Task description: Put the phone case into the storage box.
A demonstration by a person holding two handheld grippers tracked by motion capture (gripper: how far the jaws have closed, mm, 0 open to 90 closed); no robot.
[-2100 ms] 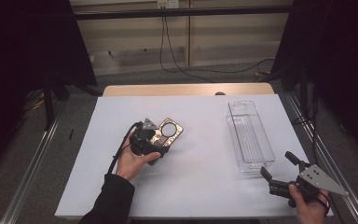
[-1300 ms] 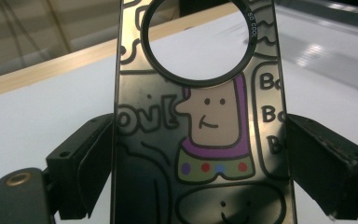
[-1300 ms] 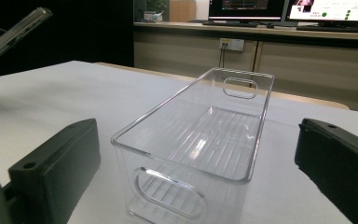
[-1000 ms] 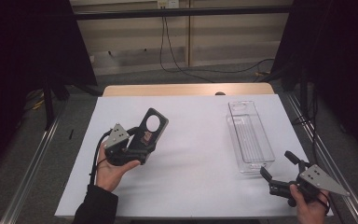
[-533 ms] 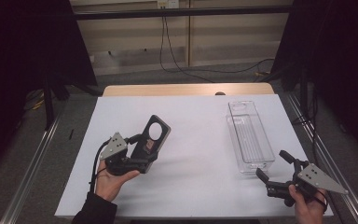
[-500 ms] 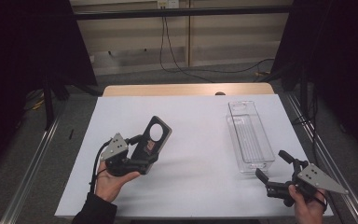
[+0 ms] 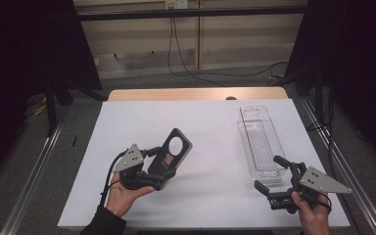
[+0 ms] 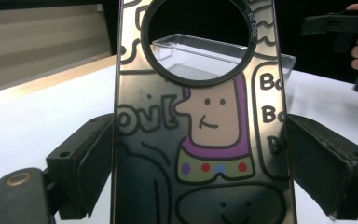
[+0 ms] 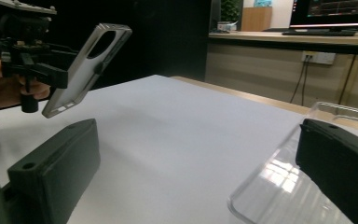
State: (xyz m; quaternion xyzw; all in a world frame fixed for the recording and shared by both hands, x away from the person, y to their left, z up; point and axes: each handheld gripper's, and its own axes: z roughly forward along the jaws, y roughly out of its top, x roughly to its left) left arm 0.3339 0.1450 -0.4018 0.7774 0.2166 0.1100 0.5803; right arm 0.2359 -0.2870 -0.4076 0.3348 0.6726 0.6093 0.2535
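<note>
The phone case (image 8: 205,130) sits clamped by its two long edges between the jaws of my left gripper (image 7: 152,171), lifted off the white table (image 7: 210,127) and tilted, its round camera hole uppermost. My right gripper (image 7: 274,178) has its jaws spread wide with nothing between them, one jaw just beside the near end of the clear plastic tray (image 7: 260,142).

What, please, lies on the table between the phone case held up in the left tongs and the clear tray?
Nothing: in the high view, only bare white tabletop separates the phone case from the clear tray.
</note>
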